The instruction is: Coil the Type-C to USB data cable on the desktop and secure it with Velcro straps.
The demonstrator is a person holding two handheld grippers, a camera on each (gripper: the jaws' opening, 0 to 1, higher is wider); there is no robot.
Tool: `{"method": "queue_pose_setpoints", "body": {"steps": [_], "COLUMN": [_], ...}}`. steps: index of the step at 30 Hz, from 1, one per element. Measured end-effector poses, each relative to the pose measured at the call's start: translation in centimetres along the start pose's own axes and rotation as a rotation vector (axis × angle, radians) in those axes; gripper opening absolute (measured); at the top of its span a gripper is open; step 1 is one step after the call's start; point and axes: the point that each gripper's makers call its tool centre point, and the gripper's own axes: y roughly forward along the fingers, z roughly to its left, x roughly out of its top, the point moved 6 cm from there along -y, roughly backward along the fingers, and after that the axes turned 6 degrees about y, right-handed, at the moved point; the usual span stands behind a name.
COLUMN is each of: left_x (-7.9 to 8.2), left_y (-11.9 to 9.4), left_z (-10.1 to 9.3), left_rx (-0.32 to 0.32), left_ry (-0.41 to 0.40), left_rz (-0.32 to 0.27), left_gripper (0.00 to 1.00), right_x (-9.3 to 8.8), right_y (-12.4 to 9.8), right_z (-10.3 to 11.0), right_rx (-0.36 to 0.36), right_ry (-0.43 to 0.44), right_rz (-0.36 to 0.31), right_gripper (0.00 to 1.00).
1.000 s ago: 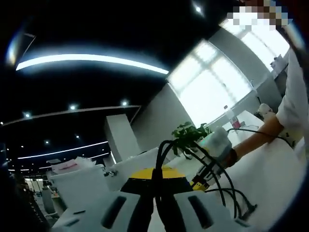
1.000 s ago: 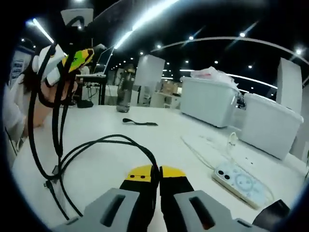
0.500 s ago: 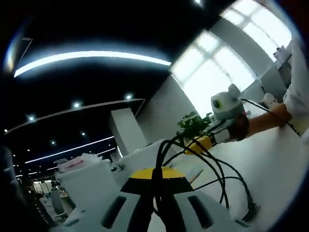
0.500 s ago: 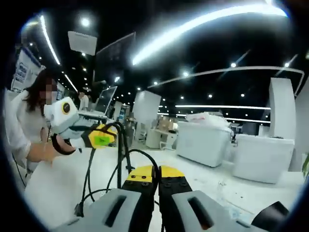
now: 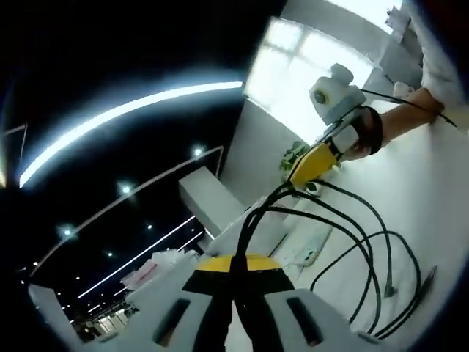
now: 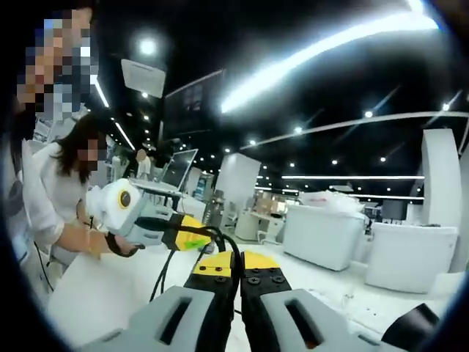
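Black data cable (image 5: 344,242) lifted off the white desktop (image 5: 440,213), hanging in several loose loops between both grippers. Coiling looks part done; no strap on it yet. Left gripper (image 5: 236,265) pinches the cable, jaws pressed together on it. Right gripper (image 6: 237,265) likewise clamps the cable.

Left gripper view gives the drooping loops and a plug end. Right gripper view gives white bins (image 6: 322,235) and a laptop (image 6: 174,170) behind.

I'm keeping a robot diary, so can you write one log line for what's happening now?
stage: coiling | left tool: shut on black cable | right tool: shut on black cable | loops: hanging between tools above white desk | strap: not yet on
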Motion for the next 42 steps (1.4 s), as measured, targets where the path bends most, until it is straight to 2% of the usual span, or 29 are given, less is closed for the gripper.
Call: {"method": "queue_pose_setpoints", "body": {"steps": [9,14,20,26,29,32,33,35,38,40,42], "left_x": [0.2,0.3,0.1,-0.1,-0.2,-0.4,-0.4,-0.5,-0.3,0.1,0.4], "left_y": [-0.1,0.0,0.0,-0.1,-0.1,-0.4,-0.4,-0.5,-0.6,-0.5,-0.4], "left_z": [0.2,0.0,-0.2,-0.3,-0.2,0.7,1.1,1.8,3.0,3.9,4.7], "left_rx": [0.023,0.009,-0.027,-0.058,-0.054,-0.016,-0.004,0.024,0.064,0.091,0.115], "left_ry": [0.066,0.072,0.070,0.016,0.000,-0.036,-0.047,-0.064,-0.048,-0.021,0.011], "left_rz": [0.007,0.001,0.007,0.026,0.032,0.060,0.064,0.069,0.088,0.100,0.120], "left_gripper": [0.08,0.09,0.06,0.04,0.04,0.04,0.04,0.04,0.04,0.04,0.04], "right_x": [0.4,0.2,0.1,-0.2,0.0,0.8,0.8,0.1,-3.3,-5.7,-6.6], "right_y": [-0.1,-0.2,-0.2,-0.2,-0.3,-0.7,-1.0,-1.4,-1.4,-0.6,-0.2], "right_z": [1.5,1.8,1.5,1.2,0.8,-0.8,-2.1,-3.7,-4.3,-3.3,-2.5], "right_rx": [0.087,0.135,0.175,0.140,0.135,0.070,0.010,-0.061,-0.113,-0.061,-0.024], "right_ry": [0.020,0.086,0.220,0.188,0.221,0.288,0.320,0.280,0.272,0.354,0.384], "right_rz": [-0.014,-0.016,-0.041,-0.047,-0.065,-0.121,-0.125,-0.087,0.107,0.199,0.228], "right_gripper": [0.01,0.01,0.02,0.03,0.07,0.10,0.10,0.11,0.17,0.22,0.25]}}
